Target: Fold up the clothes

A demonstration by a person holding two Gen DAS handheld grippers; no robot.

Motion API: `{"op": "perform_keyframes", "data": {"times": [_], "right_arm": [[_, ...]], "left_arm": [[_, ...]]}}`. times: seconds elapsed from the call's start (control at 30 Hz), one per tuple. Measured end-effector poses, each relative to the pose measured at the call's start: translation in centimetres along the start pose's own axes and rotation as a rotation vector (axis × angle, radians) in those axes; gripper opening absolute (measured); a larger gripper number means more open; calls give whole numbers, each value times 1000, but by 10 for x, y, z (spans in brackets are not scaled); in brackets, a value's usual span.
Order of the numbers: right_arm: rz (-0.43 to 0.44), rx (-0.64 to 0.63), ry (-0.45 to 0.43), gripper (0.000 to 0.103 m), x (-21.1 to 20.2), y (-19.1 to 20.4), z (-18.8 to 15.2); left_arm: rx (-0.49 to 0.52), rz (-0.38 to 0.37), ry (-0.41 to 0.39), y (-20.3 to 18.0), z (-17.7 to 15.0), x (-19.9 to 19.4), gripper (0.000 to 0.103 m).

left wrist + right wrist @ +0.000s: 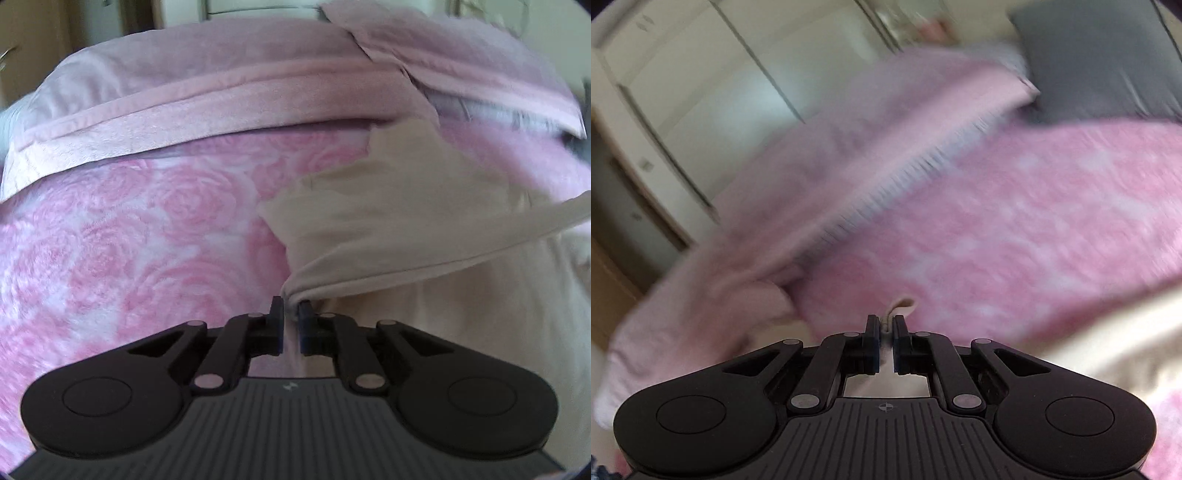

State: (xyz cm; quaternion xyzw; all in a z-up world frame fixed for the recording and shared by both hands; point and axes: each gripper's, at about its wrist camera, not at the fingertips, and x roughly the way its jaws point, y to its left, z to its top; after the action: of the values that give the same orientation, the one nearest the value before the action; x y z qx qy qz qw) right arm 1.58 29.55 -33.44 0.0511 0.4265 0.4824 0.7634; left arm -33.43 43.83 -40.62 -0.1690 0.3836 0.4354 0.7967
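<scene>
A cream garment (406,206) lies on the right of a pink rose-patterned bedspread (129,229). My left gripper (291,309) is shut on a bunched edge of this garment, and the cloth stretches away from the pads up to the right. In the right wrist view, my right gripper (885,323) is shut on a thin fold of the same cream garment (1100,343), a small tip of which sticks up past the fingertips. More of the cream cloth spreads to the lower right there. That view is blurred.
A folded pale pink blanket (207,99) lies across the far side of the bed. A grey pillow (1097,59) sits at the bed's head. White wardrobe doors (683,92) stand beyond the bed's edge.
</scene>
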Motion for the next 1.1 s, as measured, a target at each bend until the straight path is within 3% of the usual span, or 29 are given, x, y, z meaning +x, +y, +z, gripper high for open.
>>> {"op": "perform_keyframes", "data": {"times": [0.07, 0.13, 0.23, 0.27, 0.3, 0.33, 0.47, 0.57, 0.63, 0.7, 0.77, 0.87, 0.97, 1.1], "right_arm": [[-116, -24, 110, 5, 26, -15, -17], [-163, -10, 191, 5, 41, -27, -32], [-184, -30, 171, 7, 36, -24, -35], [-203, -41, 144, 13, 30, -20, -32], [-221, -52, 116, 32, 24, -17, -28], [-240, -63, 89, 44, 18, -13, -25], [-242, -162, 2, 44, -2, 5, -18], [-169, -207, 87, 43, 10, 10, -28], [-186, -214, 177, 43, 30, 5, -38], [-208, -152, 250, 43, 42, -9, -43], [-166, -51, 223, 43, 24, -19, -34], [-129, 136, 154, 44, -12, -56, -25], [-199, 365, 109, 44, -42, -118, -21], [-265, 627, -62, 44, -93, -202, -19]], "left_arm": [[71, 40, 45, -3, -6, 3, 7], [133, 81, 89, -6, -11, 5, 8], [63, 38, 119, 9, -11, -2, 9], [20, 13, 111, 14, -7, -7, 9], [-22, -11, 104, 19, -4, -13, 9], [-64, -35, 96, 24, 0, -18, 9], [-89, -95, 14, 15, 18, -24, 9], [-64, -113, 17, -3, 24, -3, 10], [-52, -100, 94, -11, 21, 22, 14], [-37, -84, 95, -17, 22, 27, 13], [-38, -84, 96, -19, 26, 21, 14], [-92, -99, 94, -15, 30, 8, 13], [-153, -129, 96, -15, 33, -3, 13], [-201, -167, 102, -24, 36, -5, 13]]}}
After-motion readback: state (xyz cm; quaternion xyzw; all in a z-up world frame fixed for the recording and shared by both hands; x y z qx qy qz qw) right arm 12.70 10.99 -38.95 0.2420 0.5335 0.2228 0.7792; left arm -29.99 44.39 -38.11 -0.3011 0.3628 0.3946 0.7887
